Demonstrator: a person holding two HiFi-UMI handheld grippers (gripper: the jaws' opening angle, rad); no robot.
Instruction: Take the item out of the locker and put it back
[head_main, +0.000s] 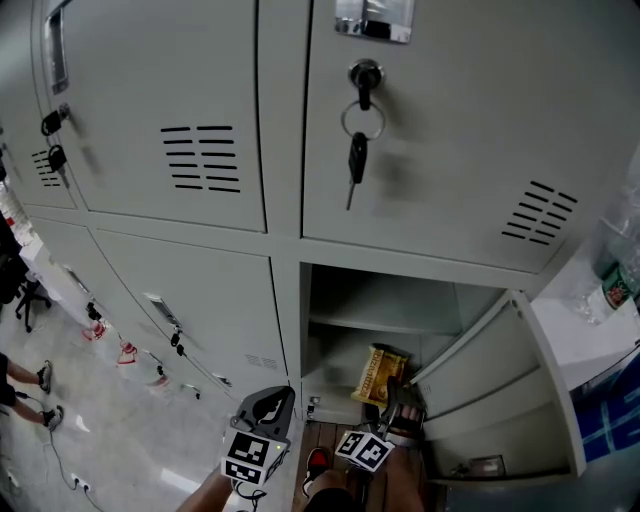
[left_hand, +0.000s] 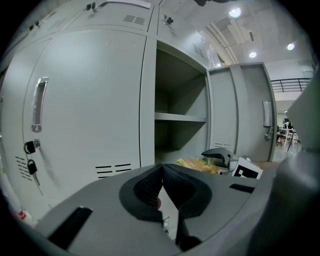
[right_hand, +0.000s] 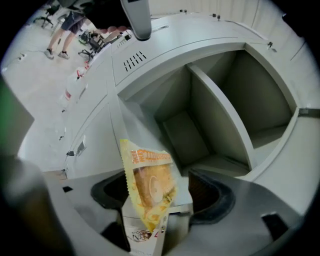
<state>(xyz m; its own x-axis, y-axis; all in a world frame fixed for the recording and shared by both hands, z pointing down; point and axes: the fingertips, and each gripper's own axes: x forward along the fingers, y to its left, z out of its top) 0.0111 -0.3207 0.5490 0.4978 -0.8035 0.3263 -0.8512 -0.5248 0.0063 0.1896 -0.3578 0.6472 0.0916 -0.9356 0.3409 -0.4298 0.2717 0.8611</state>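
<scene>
A yellow snack packet (head_main: 379, 374) stands upright at the mouth of the open lower locker (head_main: 385, 300), below its shelf (head_main: 380, 324). My right gripper (head_main: 402, 396) reaches in beside it. In the right gripper view the packet (right_hand: 149, 185) stands between the jaws of the right gripper (right_hand: 157, 191). The right pad (right_hand: 202, 192) is clear of the packet, so the jaws are open. A white printed carton (right_hand: 141, 234) shows under the packet. My left gripper (head_main: 268, 404) hangs back in front of the closed neighbouring door. Its jaws (left_hand: 161, 187) meet, with nothing between them. From there the packet (left_hand: 196, 165) and the right gripper (left_hand: 224, 157) show.
The locker door (head_main: 500, 400) swings open to the right. A key (head_main: 357, 152) hangs from the lock of the locker above. Plastic bottles (head_main: 612, 285) stand on a white surface at the right. A person's feet (head_main: 45, 395) and cables are on the floor at the left.
</scene>
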